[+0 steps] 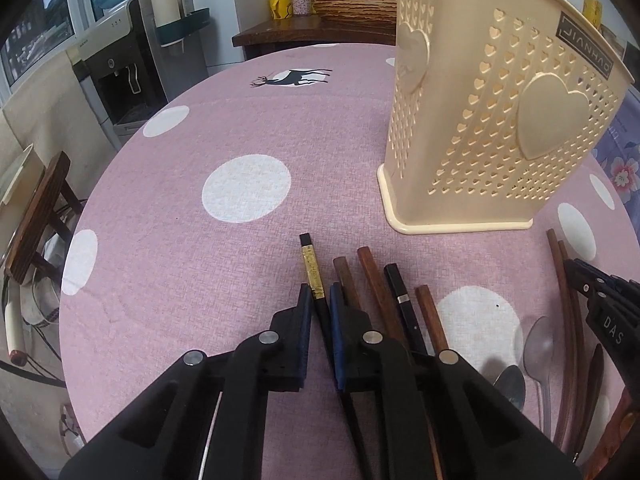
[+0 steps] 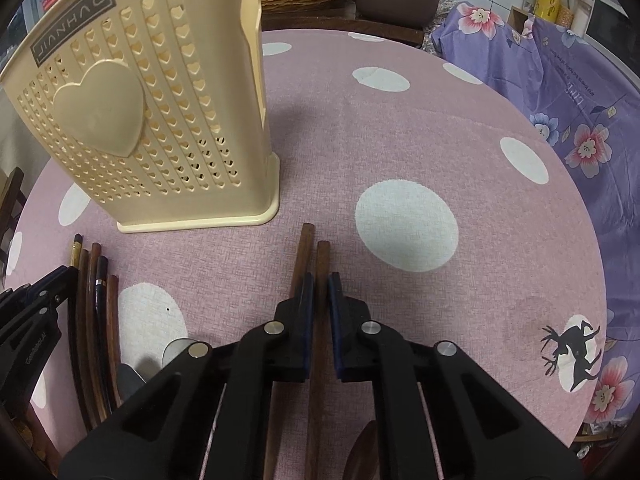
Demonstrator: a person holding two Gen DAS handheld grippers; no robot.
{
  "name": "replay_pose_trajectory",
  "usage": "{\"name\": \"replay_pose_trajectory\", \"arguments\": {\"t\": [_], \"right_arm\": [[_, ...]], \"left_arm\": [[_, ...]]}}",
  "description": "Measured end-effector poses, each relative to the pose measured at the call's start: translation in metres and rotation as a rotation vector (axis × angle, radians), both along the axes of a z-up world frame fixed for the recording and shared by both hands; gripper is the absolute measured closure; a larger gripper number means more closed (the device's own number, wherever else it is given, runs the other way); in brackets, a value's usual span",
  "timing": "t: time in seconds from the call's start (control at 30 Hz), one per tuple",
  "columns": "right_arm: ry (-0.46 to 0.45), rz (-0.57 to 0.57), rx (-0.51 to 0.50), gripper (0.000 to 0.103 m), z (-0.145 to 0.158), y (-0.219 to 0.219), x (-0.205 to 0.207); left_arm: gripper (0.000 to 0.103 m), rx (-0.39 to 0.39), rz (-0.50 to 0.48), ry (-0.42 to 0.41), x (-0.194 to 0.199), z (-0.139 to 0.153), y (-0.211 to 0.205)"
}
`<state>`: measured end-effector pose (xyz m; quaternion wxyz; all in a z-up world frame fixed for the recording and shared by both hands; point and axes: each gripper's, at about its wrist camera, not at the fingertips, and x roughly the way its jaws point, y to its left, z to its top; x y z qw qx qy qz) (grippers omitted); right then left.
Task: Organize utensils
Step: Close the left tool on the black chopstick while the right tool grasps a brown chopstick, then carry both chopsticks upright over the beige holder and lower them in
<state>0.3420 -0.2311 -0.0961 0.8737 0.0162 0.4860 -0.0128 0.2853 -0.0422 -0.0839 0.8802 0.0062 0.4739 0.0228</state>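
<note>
Two grippers are each clenched on one chopstick, and the cream holder stands upright on the counter beyond both, at about one o'clock from the left gripper and eleven o'clock from the right gripper. The black gold-banded chopstick in the left runs toward twelve o'clock between the pads. The brown chopstick in the right points likewise, its twin just beside it; both look about equally near the holder.

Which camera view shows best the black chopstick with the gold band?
The left wrist view: the black chopstick with the gold band lies centred between that gripper's fingers. In the right wrist view it is only a small tip at the left edge.
</note>
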Motion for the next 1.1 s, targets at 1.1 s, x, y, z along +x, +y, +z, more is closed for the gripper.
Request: {"name": "replay_pose_trajectory", "arguments": {"t": [1.1], "right_arm": [[-0.428,0.169,0.287,0.095,0.159,-0.047,-0.094]], "left_arm": [[0.095,-0.201,-0.074,-0.433,-0.07,0.147,0.043]]}}
